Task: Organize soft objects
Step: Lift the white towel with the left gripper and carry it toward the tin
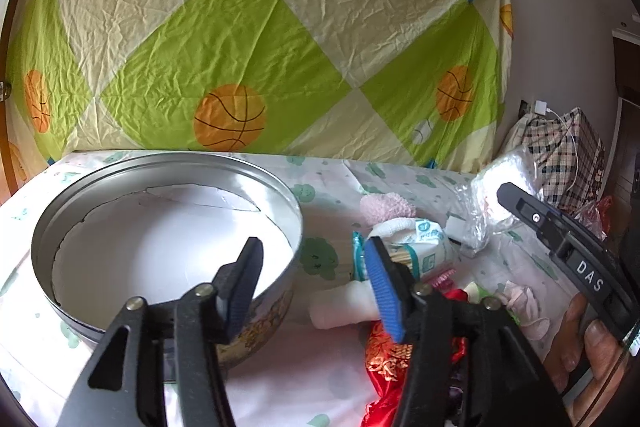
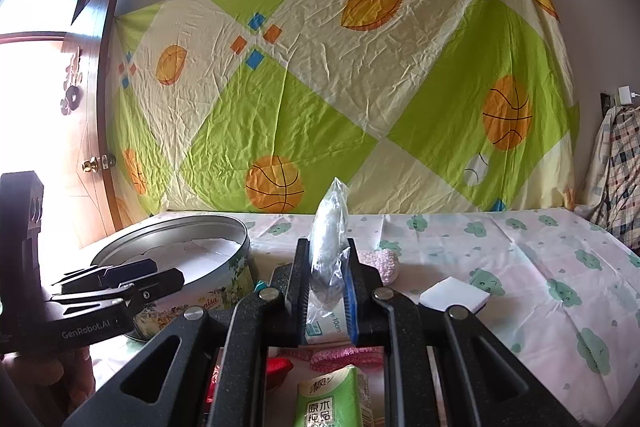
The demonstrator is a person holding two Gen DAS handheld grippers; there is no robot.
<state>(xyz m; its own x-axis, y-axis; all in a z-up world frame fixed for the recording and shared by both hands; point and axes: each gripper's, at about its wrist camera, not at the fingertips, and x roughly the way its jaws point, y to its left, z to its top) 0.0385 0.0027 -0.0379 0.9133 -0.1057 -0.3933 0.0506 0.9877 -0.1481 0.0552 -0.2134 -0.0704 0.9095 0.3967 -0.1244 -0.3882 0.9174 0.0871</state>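
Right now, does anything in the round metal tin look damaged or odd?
Yes. The white liner on the bottom of the round tin looks cracked: a jagged line runs along its far edge, and it does not sit flush against the wall. The tin holds nothing else.

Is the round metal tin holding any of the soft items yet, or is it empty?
Empty. The left wrist view looks into the round metal tin and shows only a white liner across its bottom; no soft item lies inside.
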